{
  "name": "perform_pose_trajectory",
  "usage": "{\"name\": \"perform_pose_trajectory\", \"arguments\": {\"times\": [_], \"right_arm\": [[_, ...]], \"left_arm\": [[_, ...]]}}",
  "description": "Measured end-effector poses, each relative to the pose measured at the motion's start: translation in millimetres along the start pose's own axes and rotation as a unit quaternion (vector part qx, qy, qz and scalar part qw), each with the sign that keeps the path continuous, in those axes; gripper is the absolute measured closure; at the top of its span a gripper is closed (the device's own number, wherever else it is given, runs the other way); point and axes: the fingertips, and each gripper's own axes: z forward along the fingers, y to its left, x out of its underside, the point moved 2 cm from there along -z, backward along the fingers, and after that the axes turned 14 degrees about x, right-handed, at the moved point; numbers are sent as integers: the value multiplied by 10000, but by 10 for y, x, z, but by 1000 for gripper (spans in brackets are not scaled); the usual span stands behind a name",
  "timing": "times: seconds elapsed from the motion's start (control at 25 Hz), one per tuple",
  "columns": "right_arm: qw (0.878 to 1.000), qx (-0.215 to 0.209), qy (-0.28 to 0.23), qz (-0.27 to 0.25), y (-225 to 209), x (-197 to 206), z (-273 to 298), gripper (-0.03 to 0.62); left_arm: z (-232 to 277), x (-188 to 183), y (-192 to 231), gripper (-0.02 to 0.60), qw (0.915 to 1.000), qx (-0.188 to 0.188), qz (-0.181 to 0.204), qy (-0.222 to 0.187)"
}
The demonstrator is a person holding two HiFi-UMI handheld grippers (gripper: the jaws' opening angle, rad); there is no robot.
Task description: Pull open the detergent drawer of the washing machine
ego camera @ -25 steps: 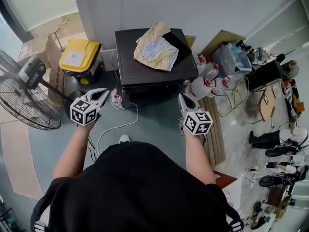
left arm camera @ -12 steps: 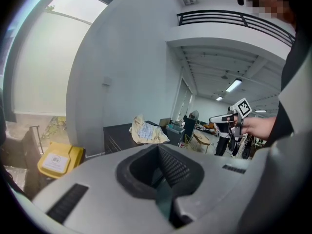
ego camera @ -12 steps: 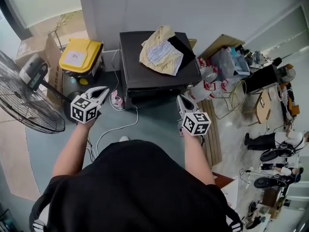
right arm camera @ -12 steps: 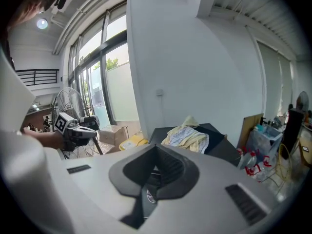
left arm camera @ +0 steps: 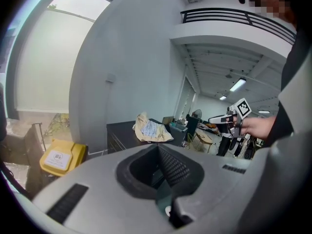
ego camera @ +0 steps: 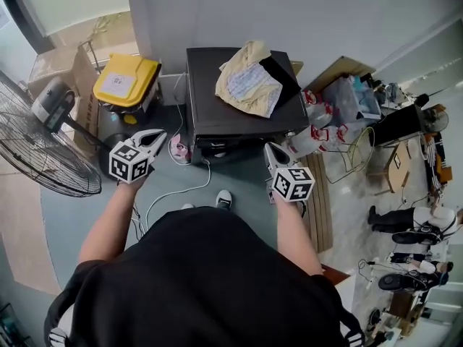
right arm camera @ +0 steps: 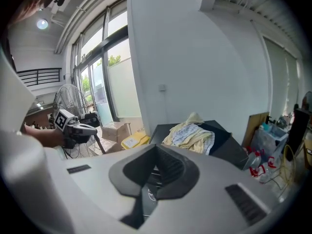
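The washing machine (ego camera: 210,114) is a black box against the white wall, and I see it from above. A crumpled yellow and white cloth (ego camera: 249,85) lies on its top. Its front face is foreshortened, and I cannot make out the detergent drawer. My left gripper (ego camera: 160,134) hangs shut and empty just left of the machine's front corner. My right gripper (ego camera: 269,148) is shut and empty near the front right corner. The left gripper view shows the machine (left arm camera: 122,133), the cloth (left arm camera: 151,129) and the right gripper (left arm camera: 229,120). The right gripper view shows the cloth (right arm camera: 190,133) and the left gripper (right arm camera: 78,128).
A yellow-lidded bin (ego camera: 124,84) stands left of the machine, with a large floor fan (ego camera: 36,150) further left. A white cable (ego camera: 173,190) runs over the floor in front. Bottles (ego camera: 318,132), a wire rack and clutter crowd the right side. My shoe (ego camera: 223,198) shows below.
I have stepped closer to the machine. Both grippers have come a little nearer its front and slightly lower. Their jaws stay shut.
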Motion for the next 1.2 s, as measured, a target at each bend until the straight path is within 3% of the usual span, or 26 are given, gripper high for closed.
{"name": "perform_pose_trajectory", "arguments": {"times": [0.48, 1.2], "right_arm": [[9968, -562, 534, -168, -345, 231, 572, 591], [9838, -1246, 1219, -428, -770, 786, 1214, 559]], "left_arm": [[358, -5, 102, 572, 9988, -394, -213, 183], [997, 463, 240, 571, 9917, -687, -888, 623]]}}
